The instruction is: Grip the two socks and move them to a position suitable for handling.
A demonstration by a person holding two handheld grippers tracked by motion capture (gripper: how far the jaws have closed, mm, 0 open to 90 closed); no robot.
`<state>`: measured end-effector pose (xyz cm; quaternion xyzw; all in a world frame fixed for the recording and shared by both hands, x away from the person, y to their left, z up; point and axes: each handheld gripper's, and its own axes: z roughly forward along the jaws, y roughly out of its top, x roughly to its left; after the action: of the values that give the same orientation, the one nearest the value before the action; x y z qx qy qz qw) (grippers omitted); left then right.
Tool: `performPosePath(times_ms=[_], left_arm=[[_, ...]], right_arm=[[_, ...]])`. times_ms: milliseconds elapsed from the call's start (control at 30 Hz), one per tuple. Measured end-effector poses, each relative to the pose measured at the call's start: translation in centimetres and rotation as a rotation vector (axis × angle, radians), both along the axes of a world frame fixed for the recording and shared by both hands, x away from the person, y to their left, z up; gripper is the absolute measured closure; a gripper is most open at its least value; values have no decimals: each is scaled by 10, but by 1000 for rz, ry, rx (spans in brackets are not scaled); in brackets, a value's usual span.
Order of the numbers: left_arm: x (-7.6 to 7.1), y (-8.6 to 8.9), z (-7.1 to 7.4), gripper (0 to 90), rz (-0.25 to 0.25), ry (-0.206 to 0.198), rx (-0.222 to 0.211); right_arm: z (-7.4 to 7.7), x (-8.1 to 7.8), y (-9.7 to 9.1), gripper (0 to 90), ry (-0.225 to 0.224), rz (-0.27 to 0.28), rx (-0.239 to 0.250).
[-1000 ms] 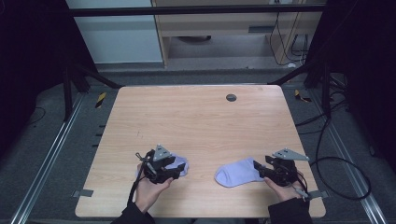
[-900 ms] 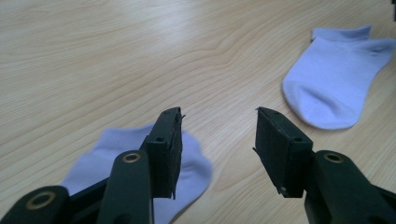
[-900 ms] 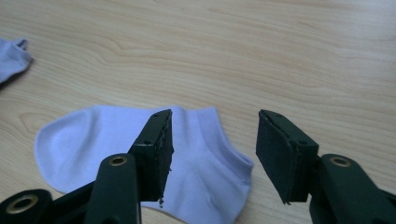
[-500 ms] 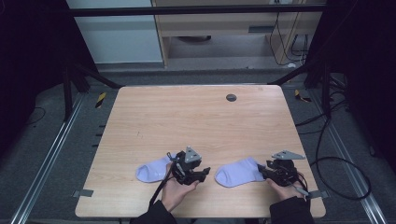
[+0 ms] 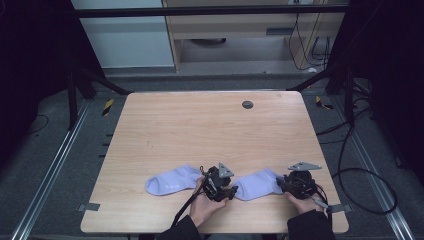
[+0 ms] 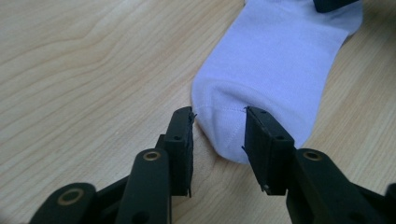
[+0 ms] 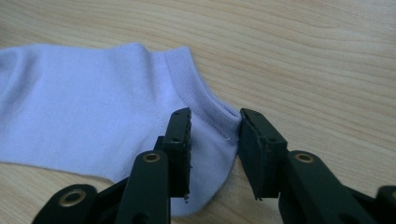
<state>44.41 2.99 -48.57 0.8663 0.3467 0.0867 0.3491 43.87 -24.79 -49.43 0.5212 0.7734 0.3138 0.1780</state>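
Two pale lilac socks lie flat near the table's front edge. The left sock (image 5: 172,180) rests alone, with no gripper on it. The right sock (image 5: 257,183) stretches between both grippers. My left gripper (image 5: 231,191) points right at its toe. In the left gripper view the open left gripper (image 6: 218,121) straddles the rounded toe of the sock (image 6: 275,56). My right gripper (image 5: 281,184) faces left at the other end. In the right gripper view the right gripper (image 7: 214,122) stands open around the ribbed cuff of the sock (image 7: 84,102).
The wooden table (image 5: 210,130) has a small dark round grommet (image 5: 247,104) near its far edge. Cables (image 5: 350,170) trail off the right side onto the floor. Metal frame rails run along both sides.
My left gripper has moved right, away from the left sock, which now lies uncovered, and reached the right sock's toe. The right gripper has stayed at the cuff.
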Motion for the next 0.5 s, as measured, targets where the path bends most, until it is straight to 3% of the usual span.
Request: performPosePath(times_ms=[267,400,500], left_arm=[[0,-5,-5,782,18,27,7],[1,-3,-5,879,18,33,-5],[1,-1,-3,889,13,32,-20]], right_arm=[[1,-1,1,833,16,7,8],[4,-3,4,854,7,17,4],[9,-5,5,855,-8,17,19]])
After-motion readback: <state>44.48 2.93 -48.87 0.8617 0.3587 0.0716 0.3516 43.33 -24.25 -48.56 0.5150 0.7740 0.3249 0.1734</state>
